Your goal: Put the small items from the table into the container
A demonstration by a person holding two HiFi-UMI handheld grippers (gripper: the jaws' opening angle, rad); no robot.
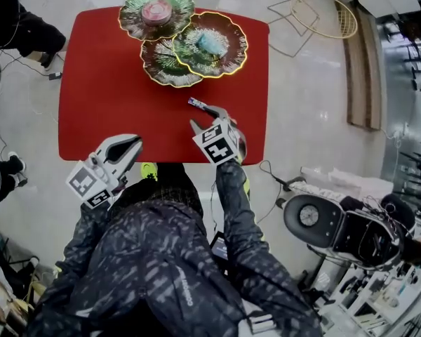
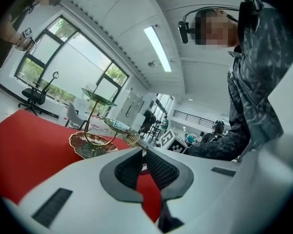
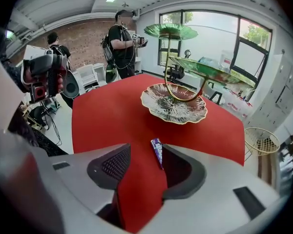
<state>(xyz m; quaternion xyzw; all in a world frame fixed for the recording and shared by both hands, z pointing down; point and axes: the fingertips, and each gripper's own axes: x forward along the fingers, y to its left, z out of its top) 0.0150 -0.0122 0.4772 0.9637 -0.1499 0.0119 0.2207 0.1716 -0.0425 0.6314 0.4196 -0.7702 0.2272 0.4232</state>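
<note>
A small purple wrapped packet [image 1: 198, 106] [image 3: 157, 151] lies on the red table [image 1: 105, 97] near its front right. My right gripper [image 1: 207, 118] [image 3: 144, 155] is tilted down over it with its jaws open. The packet lies between them, close to the right finger [image 3: 178, 167], and I cannot tell whether it touches that finger. My left gripper [image 1: 130, 148] [image 2: 142, 155] is shut and empty at the table's near edge. The three-tier leaf-dish stand [image 1: 167, 65] [image 3: 175, 108] [image 2: 93, 143] stands at the far side, with a pink item [image 1: 156, 10] and a teal item [image 1: 209, 43] in its upper dishes.
A wire basket [image 1: 328, 14] lies on the floor beyond the table's far right corner. A scooter-like machine [image 1: 337, 223] stands on the right. People stand to the left of the table [image 1: 14, 27], and one person [image 3: 121, 43] is visible in the right gripper view.
</note>
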